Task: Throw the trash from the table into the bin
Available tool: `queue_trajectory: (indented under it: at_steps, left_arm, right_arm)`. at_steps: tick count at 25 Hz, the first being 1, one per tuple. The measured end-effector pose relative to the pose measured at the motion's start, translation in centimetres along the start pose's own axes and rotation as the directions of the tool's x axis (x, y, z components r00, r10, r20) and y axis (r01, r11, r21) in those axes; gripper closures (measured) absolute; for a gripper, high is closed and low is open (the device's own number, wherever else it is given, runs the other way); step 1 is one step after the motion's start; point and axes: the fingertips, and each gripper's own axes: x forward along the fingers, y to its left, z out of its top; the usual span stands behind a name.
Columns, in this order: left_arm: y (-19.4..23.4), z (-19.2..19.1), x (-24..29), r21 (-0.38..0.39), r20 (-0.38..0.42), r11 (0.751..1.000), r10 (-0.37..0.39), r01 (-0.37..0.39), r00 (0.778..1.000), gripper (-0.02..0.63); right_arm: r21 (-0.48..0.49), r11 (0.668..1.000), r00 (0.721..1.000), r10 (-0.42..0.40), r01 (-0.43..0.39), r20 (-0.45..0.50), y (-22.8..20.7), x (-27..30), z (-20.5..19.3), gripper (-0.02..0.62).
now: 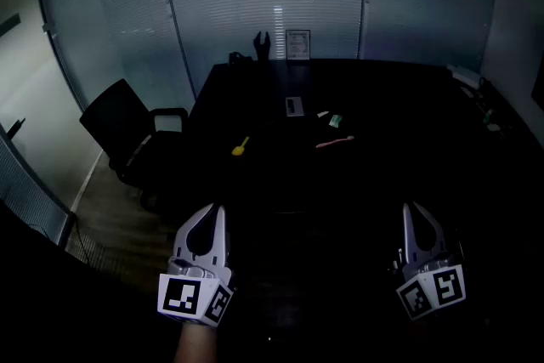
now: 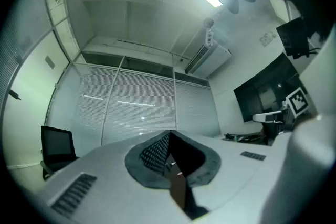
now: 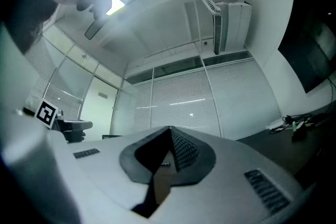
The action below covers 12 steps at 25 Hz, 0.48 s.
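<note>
Trash lies on the dark table [image 1: 391,174] well ahead of me: a yellow piece [image 1: 240,148], a pink strip [image 1: 334,142], a green-and-white scrap [image 1: 335,121] and a small white bit [image 1: 323,114]. My left gripper [image 1: 218,212] hovers over the near edge at the lower left, jaws shut with nothing between them. My right gripper [image 1: 410,208] hangs at the lower right, also shut and empty. Both point slightly upward, so the left gripper [image 2: 169,135] and the right gripper [image 3: 169,130] in their own views face blinds and ceiling. No bin shows in any view.
A grey flat device [image 1: 294,106] lies near the trash. A framed card [image 1: 297,44] and a black object [image 1: 262,44] stand at the table's far edge. A black office chair [image 1: 127,127] sits at the left side. Cables [image 1: 486,110] lie far right.
</note>
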Motion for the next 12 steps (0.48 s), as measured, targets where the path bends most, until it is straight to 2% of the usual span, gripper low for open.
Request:
queue_trajectory:
  at_steps: [7, 12]
  left_arm:
    - [-0.5, -0.5, 0.7, 0.006, -0.019, 0.999, -0.042, 0.042, 0.999, 0.606]
    - [0.3, -0.9, 1.8, 0.011, -0.018, 0.997, -0.072, 0.072, 0.997, 0.606]
  right_arm:
    - [-0.017, 1.0, 1.0, 0.018, -0.018, -0.02, 0.4, 0.7, -0.4, 0.591]
    - [-0.069, 0.995, 0.997, 0.073, -0.072, 0.009, 1.9, 2.1, -0.3, 0.591]
